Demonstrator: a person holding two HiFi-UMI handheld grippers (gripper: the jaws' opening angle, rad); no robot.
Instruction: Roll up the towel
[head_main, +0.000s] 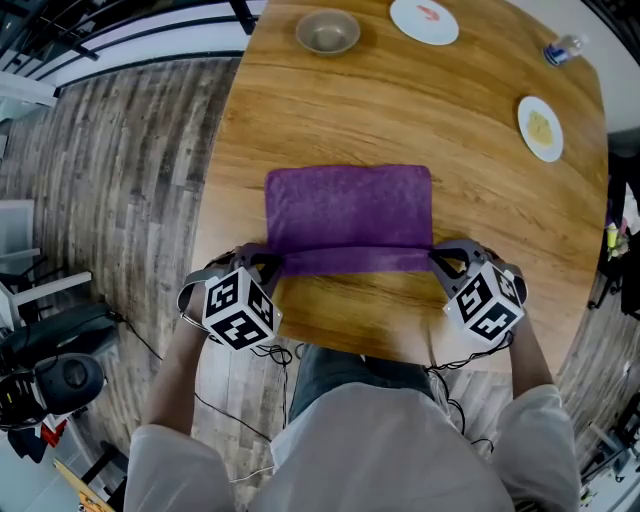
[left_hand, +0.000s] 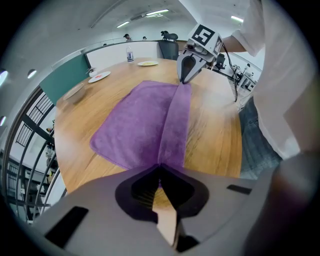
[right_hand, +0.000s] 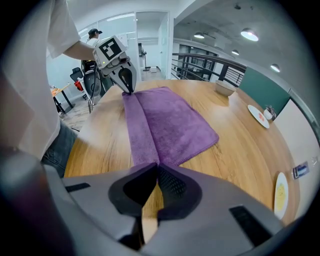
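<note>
**Both tongs pinch the ends of the first fold**

The purple terry-cloth towel (head_main: 348, 208) lies flat on the round wooden table (head_main: 400, 110), close to its near edge and straight in front of the person. Its near hem is turned over into a narrow band that runs from one tongs to the other.

The cloth looks light, soft and limp. It has no stiffness of its own, so any stretch left unsupported between two holds is likely to sag or buckle. The fuzzy nap should grip both itself and the wood rather than slide, which would help a roll stay put. Nothing about it is fragile. The sensible places to hold it are the two ends of the turned band, at the side edges, so the fold stays straight and even along its length.

That is where the tongs are. The left tongs (head_main: 268, 262) are closed, with the towel's left end of the fold nipped in their tips. The right tongs (head_main: 440, 258) are likewise closed on the right end. Each gripper view shows purple cloth running straight into the meeting line of the jaws.

Both tongs point steeply down at the table, marker cubes facing up. The forearms reach forward on either side of the body, roughly mirrored and level with each other.
</note>
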